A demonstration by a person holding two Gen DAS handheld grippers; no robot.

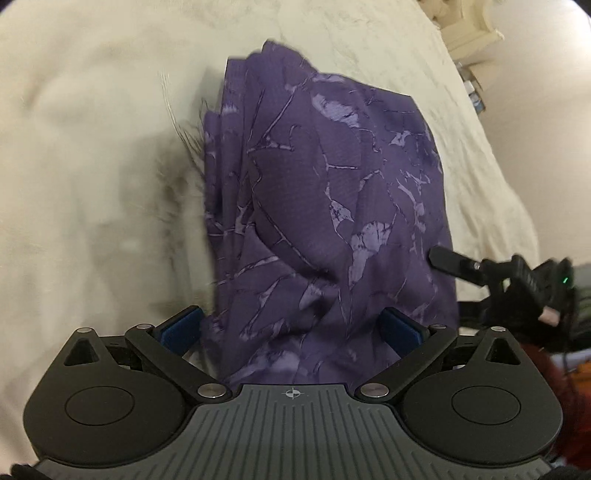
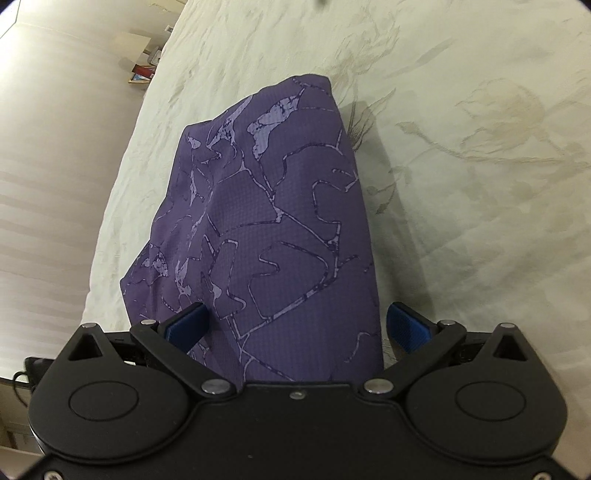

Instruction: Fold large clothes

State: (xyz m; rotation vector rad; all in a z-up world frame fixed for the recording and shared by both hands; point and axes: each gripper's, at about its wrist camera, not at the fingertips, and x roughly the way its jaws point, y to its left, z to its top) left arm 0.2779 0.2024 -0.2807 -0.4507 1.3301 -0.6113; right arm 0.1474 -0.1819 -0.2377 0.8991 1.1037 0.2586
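Observation:
A purple garment [image 1: 314,184] with a paler marbled print lies bunched in a long heap on the cream bedspread [image 1: 92,147]. My left gripper [image 1: 291,328] is open wide over its near end; cloth lies between the blue pads without being pinched. In the right wrist view the same garment [image 2: 277,203] runs away from my right gripper [image 2: 295,325], which is also open, its right pad clear of the fabric. The right gripper [image 1: 439,258] also shows from the side at the garment's right edge, held by a gloved hand [image 1: 517,306].
The bedspread [image 2: 461,147] carries a faint floral embroidery and spreads wide around the garment. The bed's edge drops off at the left in the right wrist view, with boxes [image 2: 142,72] against a pale wall. Pale furniture [image 1: 469,33] stands beyond the bed.

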